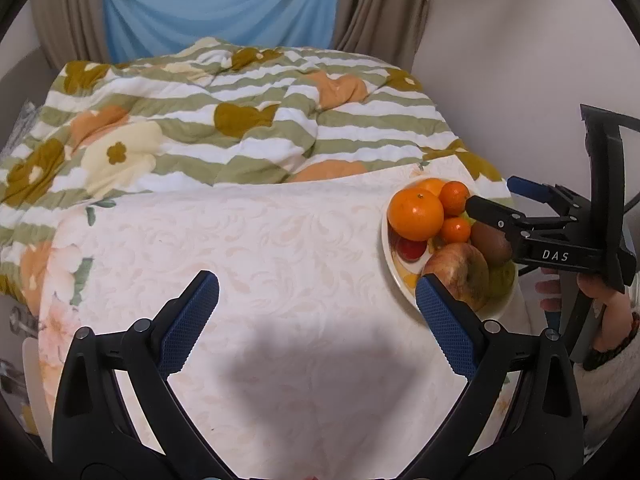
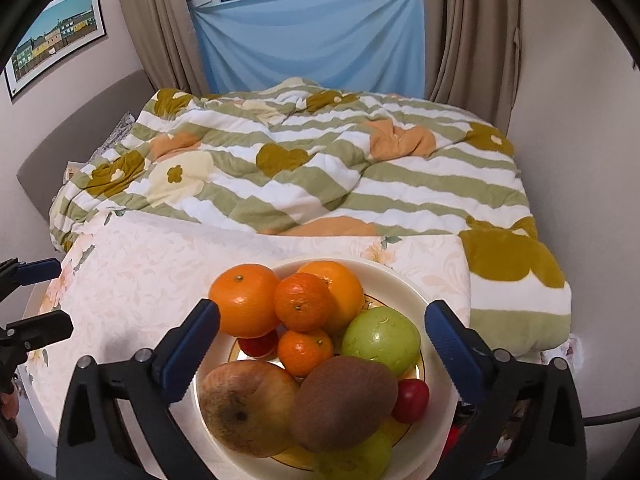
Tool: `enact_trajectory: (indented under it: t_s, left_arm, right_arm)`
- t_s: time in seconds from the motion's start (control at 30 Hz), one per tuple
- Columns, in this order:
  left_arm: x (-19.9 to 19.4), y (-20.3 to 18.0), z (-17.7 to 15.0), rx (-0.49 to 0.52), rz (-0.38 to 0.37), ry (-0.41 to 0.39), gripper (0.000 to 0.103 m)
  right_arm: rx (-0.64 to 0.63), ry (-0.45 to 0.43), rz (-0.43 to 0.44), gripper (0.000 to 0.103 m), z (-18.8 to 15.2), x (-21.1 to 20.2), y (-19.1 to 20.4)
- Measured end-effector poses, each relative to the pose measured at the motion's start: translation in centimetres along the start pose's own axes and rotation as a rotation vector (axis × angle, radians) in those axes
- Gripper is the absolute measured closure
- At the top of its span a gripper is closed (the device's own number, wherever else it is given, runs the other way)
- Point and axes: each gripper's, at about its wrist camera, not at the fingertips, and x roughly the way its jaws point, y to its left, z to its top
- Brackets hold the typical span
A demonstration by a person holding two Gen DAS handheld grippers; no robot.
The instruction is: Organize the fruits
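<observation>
Bedroom: striped floral quilt (image 2: pixel 320 168) behind, pale patterned cloth (image 1: pixel 260 240) over the work surface in front. Cream bowl (image 2: pixel 404 280) sits at the cloth's right end, piled: large orange (image 2: pixel 244 300), mandarins, green apple (image 2: pixel 380 340), kiwi (image 2: pixel 344 404), a bruised brownish apple (image 2: pixel 244 408), small red fruits (image 2: pixel 412 396).

My right gripper (image 2: pixel 320 344) hangs over the bowl, jaws spread wide to either side of the pile, nothing in them. My left gripper (image 1: pixel 316 312) is likewise wide open and empty over bare cloth, beside the bowl.

No loose fruit visible anywhere on the cloth. Judgement: gathering looks finished, or nearly; can't rule out pieces outside both views.
</observation>
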Motion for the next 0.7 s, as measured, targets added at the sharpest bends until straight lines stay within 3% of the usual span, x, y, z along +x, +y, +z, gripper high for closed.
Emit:
enact_trajectory:
  t_s: [0.37, 0.7]
  left_arm:
    - [-7.2, 2.0, -0.4, 0.016, 0.003, -0.083, 0.0]
    - [-16.3, 5.3, -2.4, -0.014, 0.11, -0.203, 0.0]
  right_arm:
    - [0.024, -0.069, -0.061, 0.001, 0.4, -7.3, 3.9]
    - [0.097, -0.135, -0.148, 0.001, -0.5, -16.0, 10.2]
